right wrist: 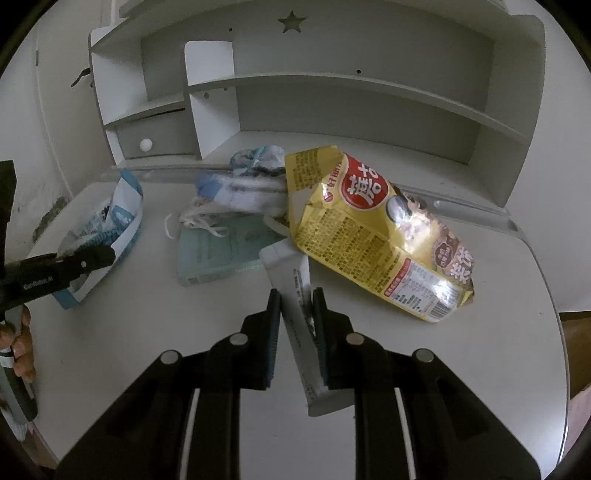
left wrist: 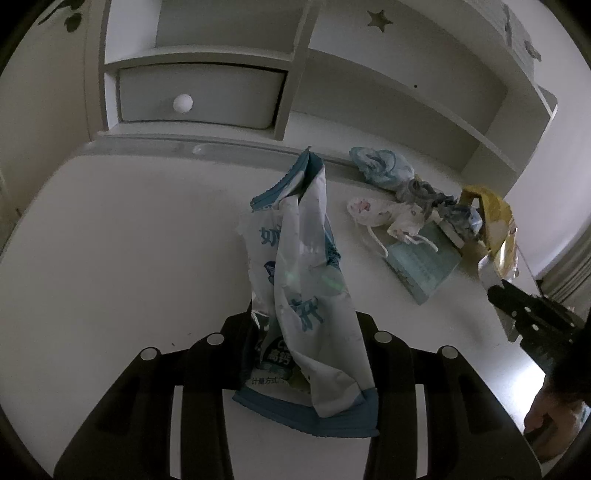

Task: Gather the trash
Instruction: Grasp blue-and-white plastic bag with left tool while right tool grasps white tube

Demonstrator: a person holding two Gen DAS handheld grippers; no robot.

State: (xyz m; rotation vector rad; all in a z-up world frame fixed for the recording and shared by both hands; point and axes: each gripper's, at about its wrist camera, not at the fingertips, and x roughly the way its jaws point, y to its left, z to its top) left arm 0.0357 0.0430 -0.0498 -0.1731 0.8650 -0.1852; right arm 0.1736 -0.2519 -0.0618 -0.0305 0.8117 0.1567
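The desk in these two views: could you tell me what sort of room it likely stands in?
Probably a child's bedroom or study corner at home. The white desk carries a shelf hutch with a star cut-out and a small drawer with a round knob, and snack wrappers litter its top.

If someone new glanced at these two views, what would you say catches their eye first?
Probably the bright yellow snack bag lying crumpled on the white desk, to the right of the trash pile. Next, the blue-and-white bag clamped in the left gripper, and the flat white tube pinched in the right gripper. Behind stands a shelf with a star cutout.
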